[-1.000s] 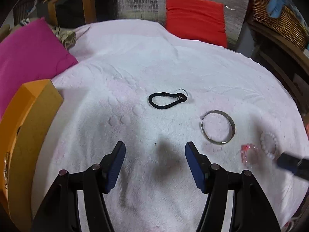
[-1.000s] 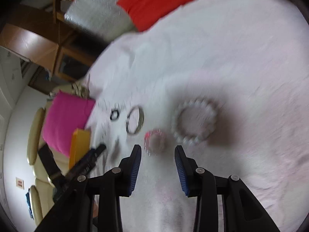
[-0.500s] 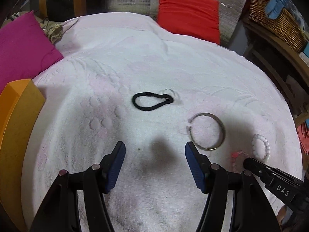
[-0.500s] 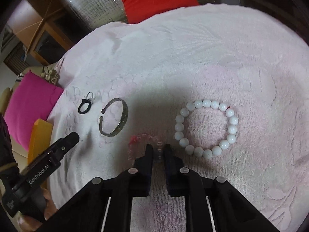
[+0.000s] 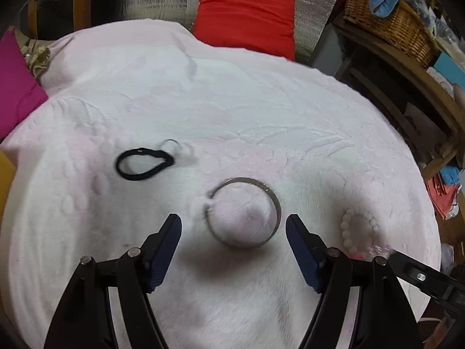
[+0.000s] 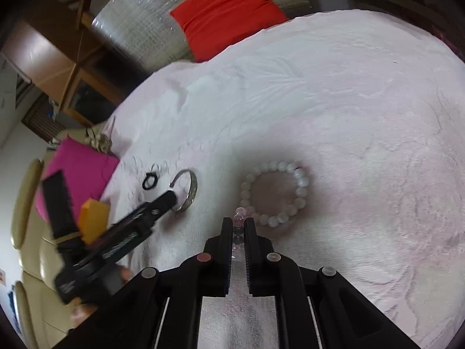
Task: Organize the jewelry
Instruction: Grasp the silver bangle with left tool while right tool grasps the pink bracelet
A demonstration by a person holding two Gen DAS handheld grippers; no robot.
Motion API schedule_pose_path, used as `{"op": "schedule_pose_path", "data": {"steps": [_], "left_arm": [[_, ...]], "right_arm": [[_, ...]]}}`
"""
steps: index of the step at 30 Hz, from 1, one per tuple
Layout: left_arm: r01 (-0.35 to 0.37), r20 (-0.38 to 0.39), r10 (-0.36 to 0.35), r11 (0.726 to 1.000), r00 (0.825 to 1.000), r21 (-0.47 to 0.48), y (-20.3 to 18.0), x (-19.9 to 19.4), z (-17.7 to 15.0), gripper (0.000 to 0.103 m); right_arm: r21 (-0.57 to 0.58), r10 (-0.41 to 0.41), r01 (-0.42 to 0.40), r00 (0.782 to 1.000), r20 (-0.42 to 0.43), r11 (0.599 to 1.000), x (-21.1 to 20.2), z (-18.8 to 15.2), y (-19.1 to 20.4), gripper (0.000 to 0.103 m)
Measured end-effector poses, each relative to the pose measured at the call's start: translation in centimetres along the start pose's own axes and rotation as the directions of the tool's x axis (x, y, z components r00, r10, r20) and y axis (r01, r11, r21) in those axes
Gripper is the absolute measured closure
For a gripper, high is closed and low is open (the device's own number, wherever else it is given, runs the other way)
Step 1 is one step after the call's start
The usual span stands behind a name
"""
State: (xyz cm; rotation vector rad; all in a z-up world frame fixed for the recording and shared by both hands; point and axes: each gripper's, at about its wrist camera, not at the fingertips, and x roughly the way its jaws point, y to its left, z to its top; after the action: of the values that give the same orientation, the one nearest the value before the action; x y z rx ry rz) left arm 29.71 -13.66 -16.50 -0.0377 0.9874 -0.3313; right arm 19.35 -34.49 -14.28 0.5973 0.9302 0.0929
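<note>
On the pale pink towel (image 5: 232, 101) lie a silver bangle (image 5: 273, 200), a black hair tie (image 5: 117, 164) and a white bead bracelet (image 5: 345, 226). My left gripper (image 5: 232, 228) hovers over the bangle, which lies between the fingertips without touching the pads, and its jaws are opening. My right gripper (image 6: 238, 222) is shut on a clear pink bead bracelet (image 6: 240, 211), just beside the white bead bracelet (image 6: 302, 193). In the right wrist view, the left gripper (image 6: 170, 199) reaches to the bangle (image 6: 192, 190), with the hair tie (image 6: 150, 175) beyond.
A red cushion (image 5: 244, 14) leans at the far edge, and a magenta cushion (image 5: 14, 93) is at the left. An orange box (image 6: 94, 221) stands near the left hand. A wicker basket (image 5: 386, 26) sits on a wooden shelf to the right.
My left gripper moved right until the bangle lay between its tips, and its jaws widened. My right gripper closed on the pink bracelet and lifted it a little.
</note>
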Motion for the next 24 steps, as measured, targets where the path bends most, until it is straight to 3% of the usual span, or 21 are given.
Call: {"op": "schedule_pose_path", "data": {"steps": [4, 10, 11, 12, 24], "left_arm": [[0.006, -0.004, -0.006, 1.000, 1.000, 0.007, -1.3, 0.8, 0.0, 0.028], [-0.052, -0.004, 0.053, 0.998, 0.999, 0.045, -1.9, 2.0, 0.1, 0.028], [-0.054, 0.000, 0.054, 0.997, 0.999, 0.049, -1.9, 2.0, 0.1, 0.034], [-0.054, 0.010, 0.053, 0.997, 0.999, 0.058, -2.0, 1.8, 0.1, 0.041], [-0.067, 0.090, 0.060, 0.995, 0.994, 0.074, -0.7, -2.8, -0.8, 0.042]], "right_arm": [[0.014, 0.030, -0.030, 1.000, -0.003, 0.999, -0.6, 0.2, -0.6, 0.094], [0.026, 0.097, -0.097, 0.995, -0.015, 0.995, -1.2, 0.2, -0.6, 0.094], [0.026, 0.104, -0.103, 0.995, -0.013, 0.994, -1.3, 0.2, -0.6, 0.094], [0.026, 0.105, -0.104, 0.994, -0.011, 0.994, -1.4, 0.1, -0.6, 0.094], [-0.005, 0.116, -0.116, 0.993, -0.032, 0.993, -0.3, -1.0, 1.5, 0.094]]}}
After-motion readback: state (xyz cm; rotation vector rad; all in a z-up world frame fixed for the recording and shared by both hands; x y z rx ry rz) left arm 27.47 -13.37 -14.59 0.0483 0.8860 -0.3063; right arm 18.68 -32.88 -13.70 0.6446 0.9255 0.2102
